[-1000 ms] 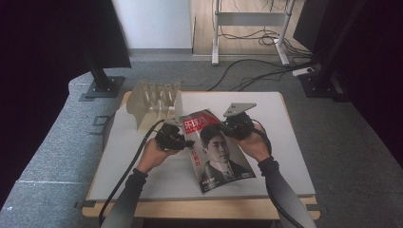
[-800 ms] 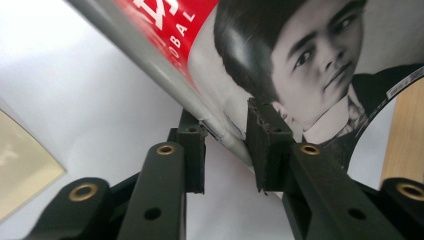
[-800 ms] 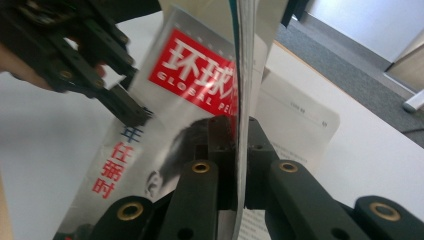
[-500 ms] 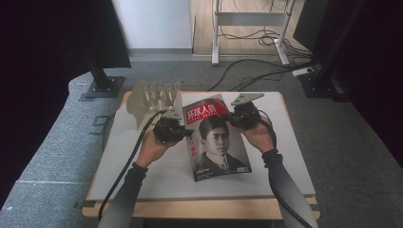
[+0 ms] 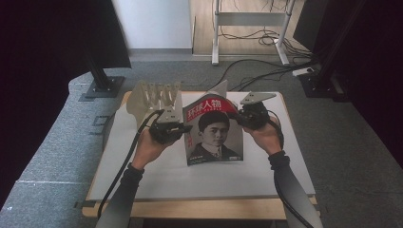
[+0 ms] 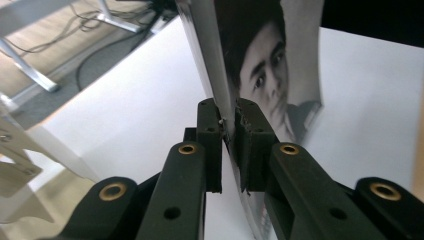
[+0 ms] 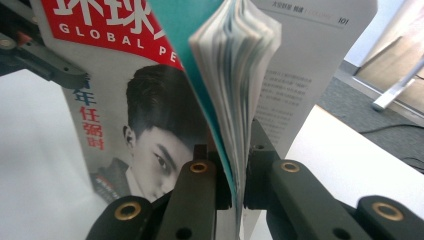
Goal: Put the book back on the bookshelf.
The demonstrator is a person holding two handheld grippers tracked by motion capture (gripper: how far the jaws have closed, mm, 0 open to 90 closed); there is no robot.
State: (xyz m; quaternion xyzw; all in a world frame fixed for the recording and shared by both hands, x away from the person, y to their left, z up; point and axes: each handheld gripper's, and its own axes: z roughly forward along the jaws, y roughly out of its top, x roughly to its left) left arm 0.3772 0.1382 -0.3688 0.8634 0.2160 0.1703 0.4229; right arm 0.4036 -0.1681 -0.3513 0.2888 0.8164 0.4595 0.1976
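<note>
Magazine (image 5: 214, 130) is now standing nearly upright on the bench (image 5: 142, 175), up from lying tilted a second ago. Left hand-held gripper (image 5: 183, 129) is pinching its spine edge, right hand-held gripper (image 5: 240, 118) clamping the page edge; likely heading for the file rack (image 5: 154, 97).

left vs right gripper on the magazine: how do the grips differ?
The left gripper pinches the magazine at its spine-side edge; the right gripper clamps the fanned open-page edge. The left gripper holds lower down the cover, the right gripper nearer the red title band. Both are shut on the magazine, holding it tilted up off the table.
</note>
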